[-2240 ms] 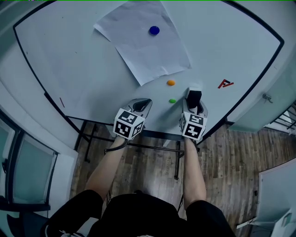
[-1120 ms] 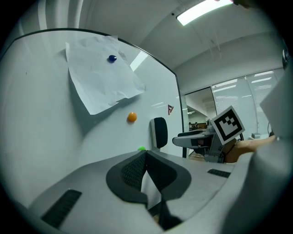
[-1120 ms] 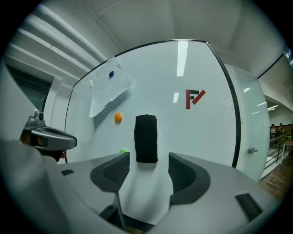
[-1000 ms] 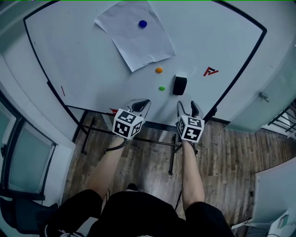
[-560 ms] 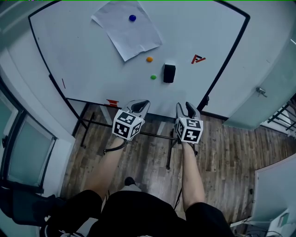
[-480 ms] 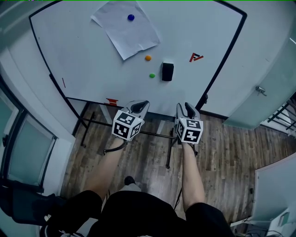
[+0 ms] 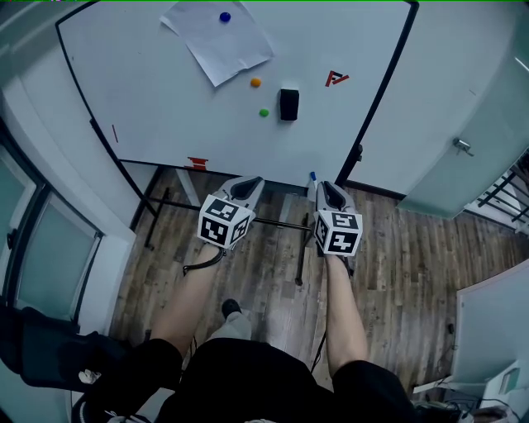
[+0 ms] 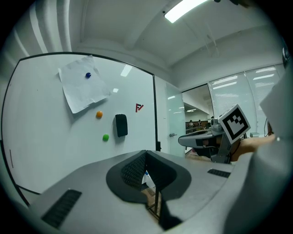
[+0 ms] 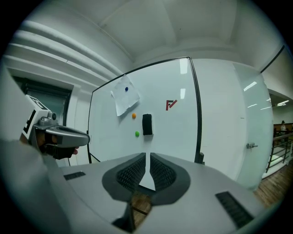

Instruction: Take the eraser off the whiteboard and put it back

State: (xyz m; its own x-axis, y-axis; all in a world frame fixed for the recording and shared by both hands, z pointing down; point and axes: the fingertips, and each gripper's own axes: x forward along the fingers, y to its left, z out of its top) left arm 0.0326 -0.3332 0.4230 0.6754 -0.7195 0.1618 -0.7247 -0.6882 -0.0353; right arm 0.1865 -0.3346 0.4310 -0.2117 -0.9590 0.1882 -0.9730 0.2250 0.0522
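Note:
The black eraser [image 7: 288, 104] sticks upright on the whiteboard [image 7: 157, 99], right of a green magnet; it also shows in the left gripper view [image 8: 121, 124] and the right gripper view [image 9: 147, 124]. Both grippers hang well back from the board, over the wooden floor. My left gripper [image 7: 248, 187] [image 8: 145, 153] is shut and holds nothing. The jaws of my right gripper [image 7: 329, 191] [image 9: 147, 156] have just been closing with nothing between them; only a thin slit shows.
A sheet of paper [image 7: 216, 37] hangs under a blue magnet [image 7: 225, 16]. An orange magnet [image 7: 255, 82], a green magnet [image 7: 264, 112] and a red mark [image 7: 335, 78] are near the eraser. The board's stand [image 7: 273, 223] is below; a glass door [image 7: 459, 146] is right.
The right gripper let go of the eraser on the board and its jaws closed. Both grippers drew back from the whiteboard, which now lies farther off. The eraser stayed in place.

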